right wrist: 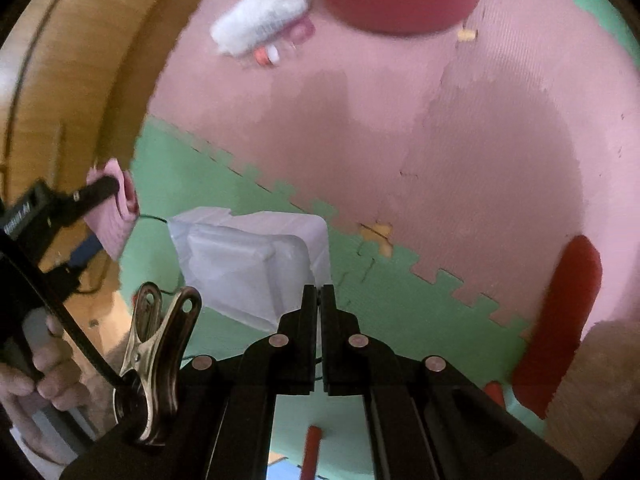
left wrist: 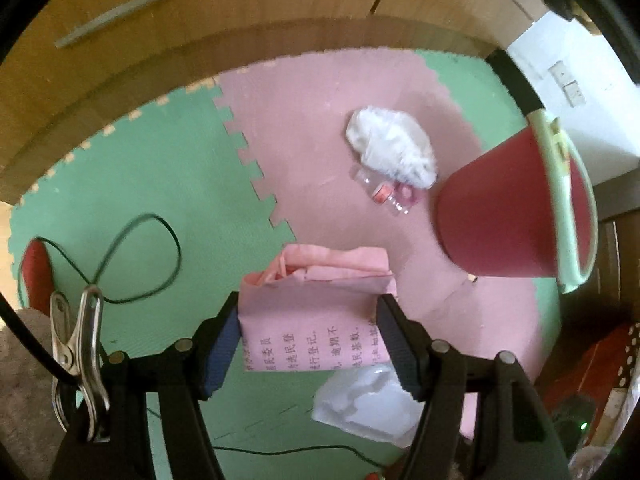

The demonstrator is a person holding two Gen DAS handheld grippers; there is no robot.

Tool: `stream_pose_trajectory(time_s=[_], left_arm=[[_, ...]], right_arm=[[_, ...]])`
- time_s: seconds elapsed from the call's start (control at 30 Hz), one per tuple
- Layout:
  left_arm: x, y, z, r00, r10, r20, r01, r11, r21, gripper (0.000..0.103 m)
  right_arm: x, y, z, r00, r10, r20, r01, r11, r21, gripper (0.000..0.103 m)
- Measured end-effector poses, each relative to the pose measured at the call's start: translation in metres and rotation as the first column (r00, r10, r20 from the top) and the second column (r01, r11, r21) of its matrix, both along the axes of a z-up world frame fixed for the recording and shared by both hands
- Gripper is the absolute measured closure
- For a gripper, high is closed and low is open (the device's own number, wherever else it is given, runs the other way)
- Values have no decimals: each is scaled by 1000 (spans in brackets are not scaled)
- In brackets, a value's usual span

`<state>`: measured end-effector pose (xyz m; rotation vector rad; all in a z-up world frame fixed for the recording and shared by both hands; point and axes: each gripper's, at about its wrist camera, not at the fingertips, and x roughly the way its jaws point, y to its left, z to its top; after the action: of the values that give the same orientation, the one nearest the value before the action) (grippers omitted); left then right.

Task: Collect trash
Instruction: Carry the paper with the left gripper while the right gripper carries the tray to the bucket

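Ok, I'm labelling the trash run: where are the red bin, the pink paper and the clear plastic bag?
Red bin (left wrist: 500, 216), left wrist view, on its outer side wall.
Pink paper (left wrist: 308, 316), left wrist view, on its printed face.
Clear plastic bag (right wrist: 248, 264), right wrist view, on its middle.

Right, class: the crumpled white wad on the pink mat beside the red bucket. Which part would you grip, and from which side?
Probably from straight above, fingers closing across the raised middle of the white wad, its narrower width. It lies as a soft mound on the pink mat, and a small clear bottle against one edge crowds a sideways approach.
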<state>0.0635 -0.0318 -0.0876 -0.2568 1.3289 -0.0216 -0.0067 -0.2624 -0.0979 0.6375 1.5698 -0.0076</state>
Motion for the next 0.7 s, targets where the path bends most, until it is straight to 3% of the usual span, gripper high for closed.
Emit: stream_pose_trajectory(time_s=[0.33, 0.7], left_arm=[[-23, -4, 83, 992, -32, 121, 27, 998, 50, 33], [-26, -31, 165, 972, -58, 227, 62, 998, -12, 33]], right_arm=[[1, -42, 76, 979, -147, 143, 137, 988, 78, 101], [12, -87, 168, 910, -253, 327, 226, 967, 119, 101]])
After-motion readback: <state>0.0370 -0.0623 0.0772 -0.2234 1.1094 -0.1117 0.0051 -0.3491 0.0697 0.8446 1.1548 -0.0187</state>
